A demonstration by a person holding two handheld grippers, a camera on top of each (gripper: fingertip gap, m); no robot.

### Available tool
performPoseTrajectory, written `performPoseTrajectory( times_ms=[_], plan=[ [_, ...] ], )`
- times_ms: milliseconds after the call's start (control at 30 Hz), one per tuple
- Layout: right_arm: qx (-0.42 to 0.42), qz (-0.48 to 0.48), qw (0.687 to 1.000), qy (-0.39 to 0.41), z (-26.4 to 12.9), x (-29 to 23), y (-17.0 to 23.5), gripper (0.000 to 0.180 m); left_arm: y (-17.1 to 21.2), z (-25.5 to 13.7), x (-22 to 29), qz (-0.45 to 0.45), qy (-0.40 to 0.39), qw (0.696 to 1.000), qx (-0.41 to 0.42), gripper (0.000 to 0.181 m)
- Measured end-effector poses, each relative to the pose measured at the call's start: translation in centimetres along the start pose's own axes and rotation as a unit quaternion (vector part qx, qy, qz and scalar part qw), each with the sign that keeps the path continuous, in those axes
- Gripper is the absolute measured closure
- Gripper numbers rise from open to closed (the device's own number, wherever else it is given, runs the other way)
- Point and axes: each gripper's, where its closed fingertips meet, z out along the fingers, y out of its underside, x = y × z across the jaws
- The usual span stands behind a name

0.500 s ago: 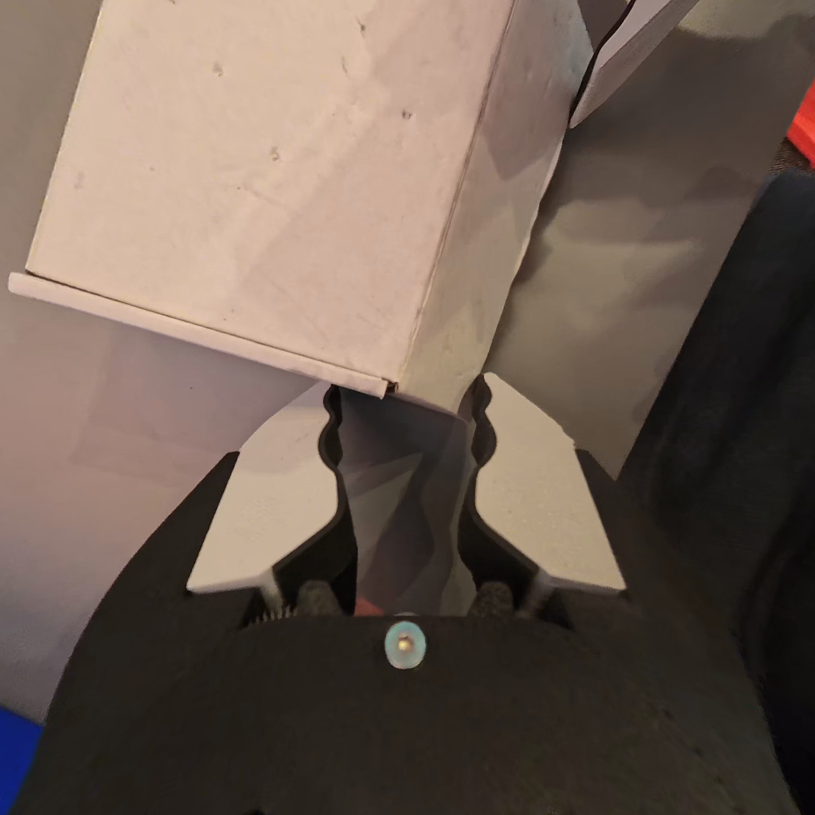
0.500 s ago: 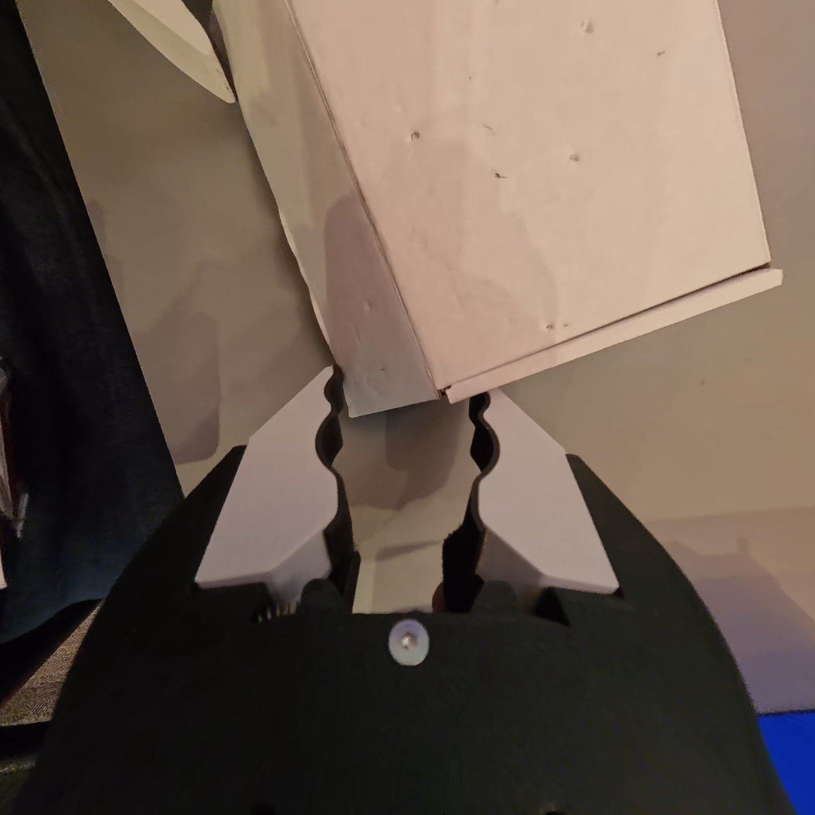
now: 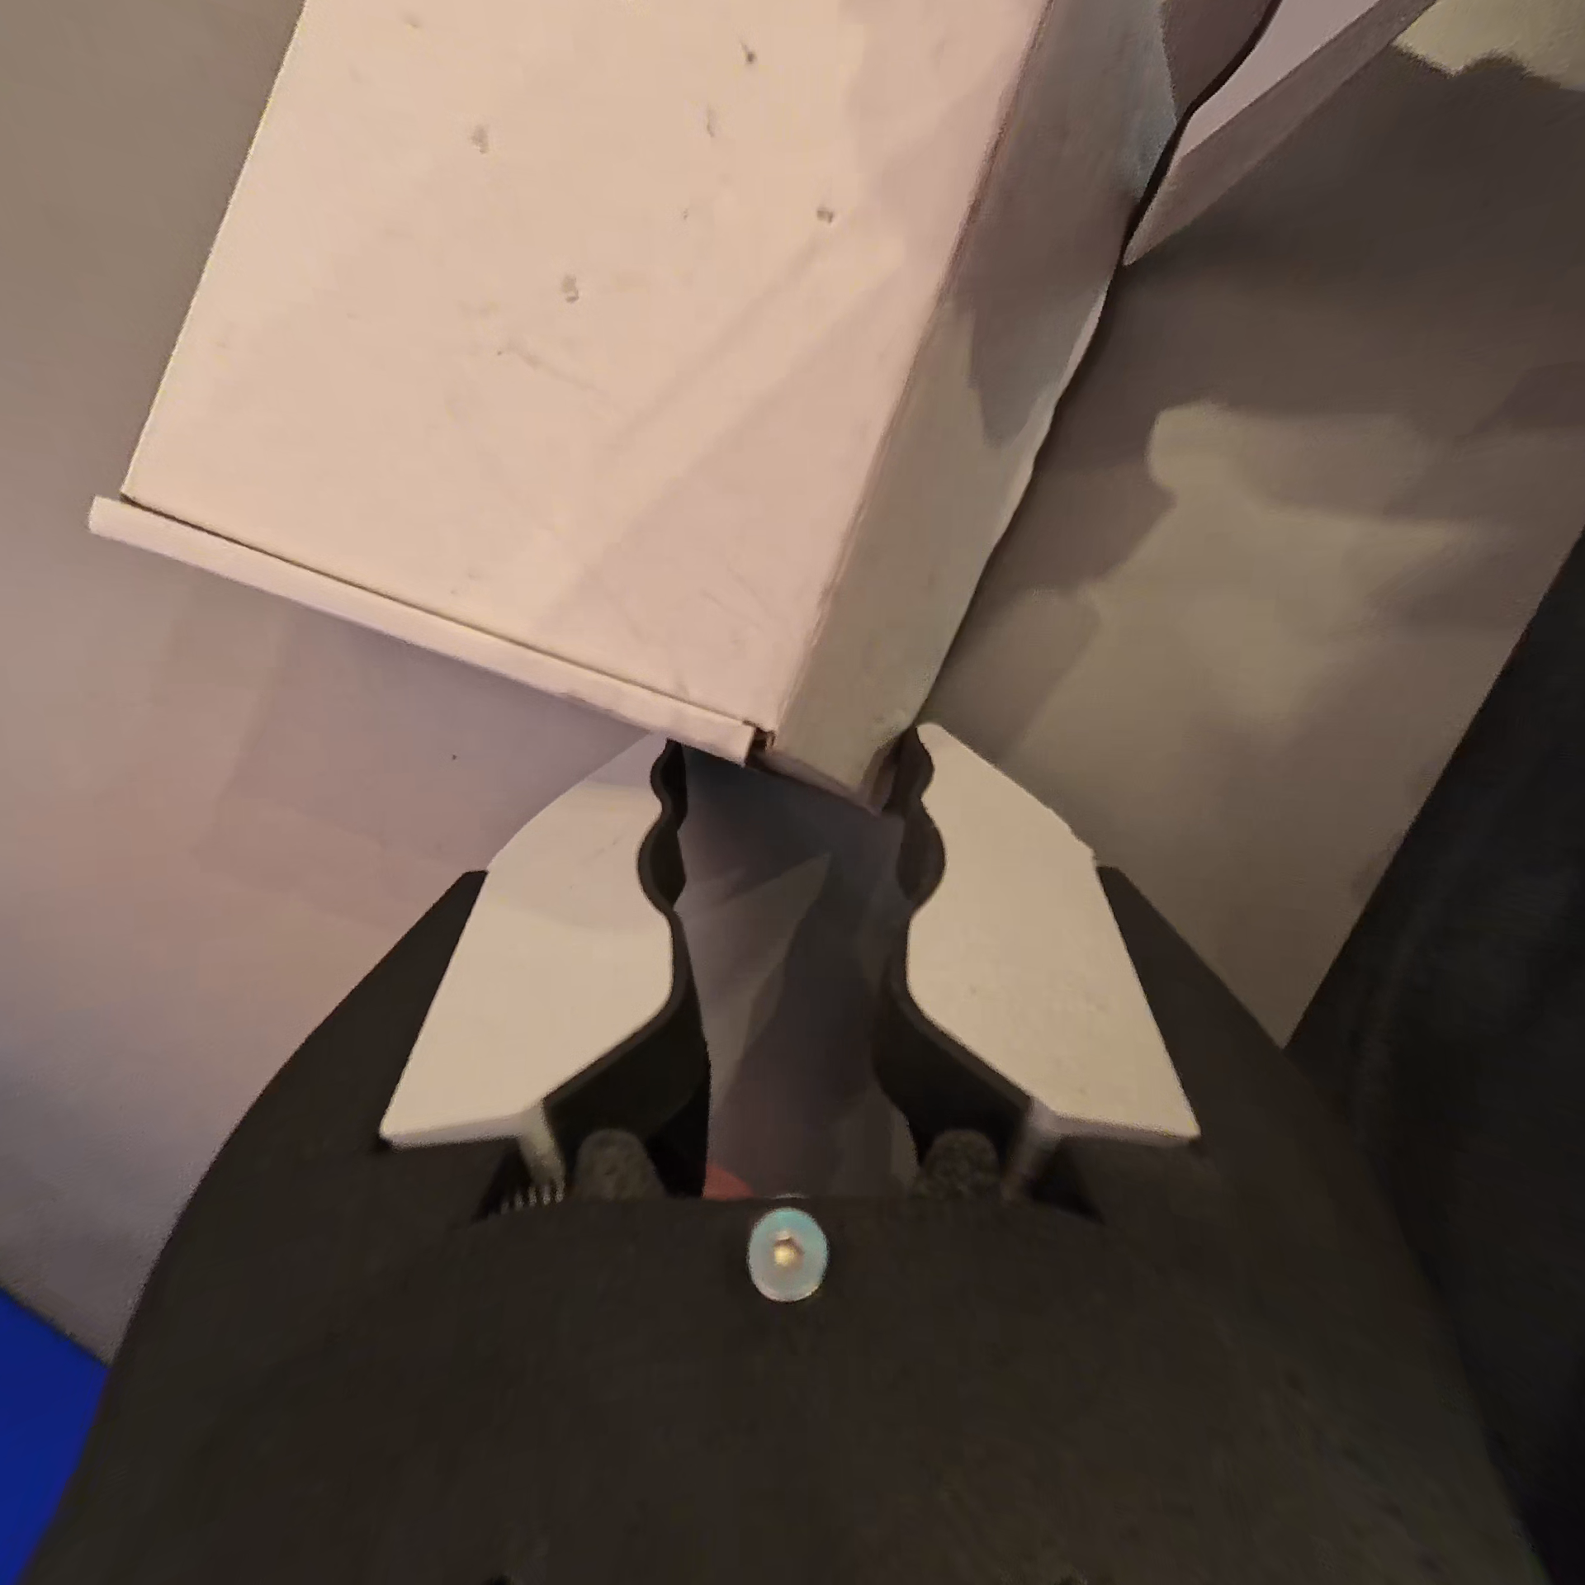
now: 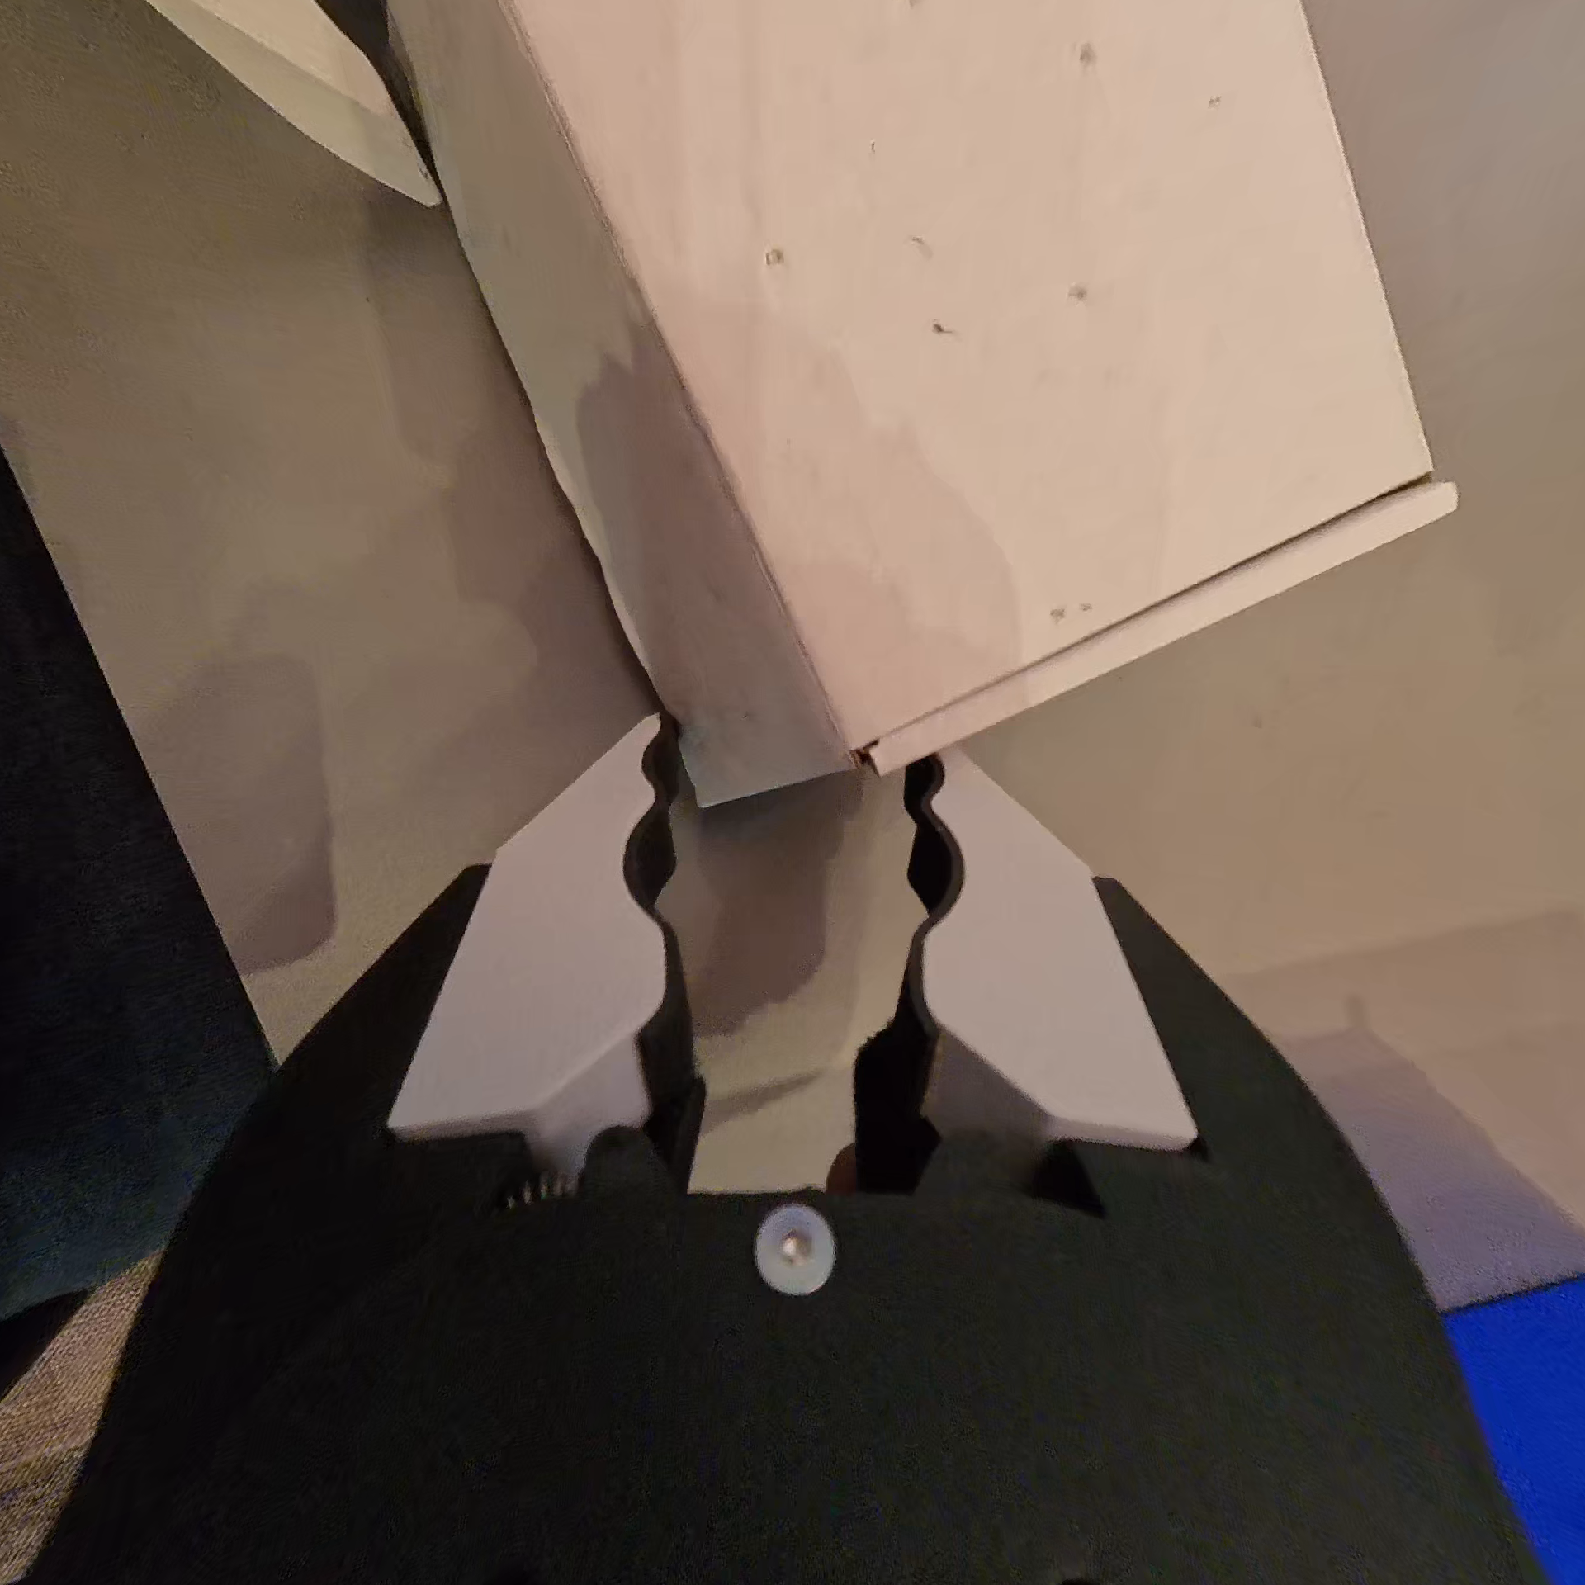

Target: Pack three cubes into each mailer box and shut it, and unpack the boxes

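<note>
A white mailer box (image 3: 549, 360) is held off the grey table, tilted, with one broad face toward both cameras. My left gripper (image 3: 785, 772) is shut on the box's narrow side wall at its near corner. My right gripper (image 4: 785, 772) is shut on the opposite side wall (image 4: 755, 738) of the same box (image 4: 986, 343). A loose white flap of the box sticks out at the top right of the left wrist view (image 3: 1269, 137) and at the top left of the right wrist view (image 4: 300, 94). No cubes are in view, and the box's inside is hidden.
The grey table top (image 3: 1201, 643) lies under the box. A dark cloth-like mass borders it at the right of the left wrist view (image 3: 1475, 986) and at the left of the right wrist view (image 4: 94, 815). A blue patch shows at a lower corner in each view (image 3: 34, 1458) (image 4: 1527, 1415).
The box has turned slightly in both views and its flap edge has shifted a little. Both grippers keep the same hold.
</note>
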Motion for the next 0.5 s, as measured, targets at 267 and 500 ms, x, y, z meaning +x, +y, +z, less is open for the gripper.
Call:
performPoseTrajectory(
  times_ms=[267, 500],
  plan=[
    [-0.005, -0.023, 1.000, 0.020, 0.4, 1.2, -0.1, 0.133, -0.2, 0.2, -0.4, 0.014, -0.004, 1.000, -0.013, 0.135],
    [-0.007, -0.012, 0.997, 0.070, 0.7, 2.6, -0.5, 0.140, -0.6, 0.6, -1.5, 0.005, -0.032, 0.999, -0.005, 0.141]
  ],
)
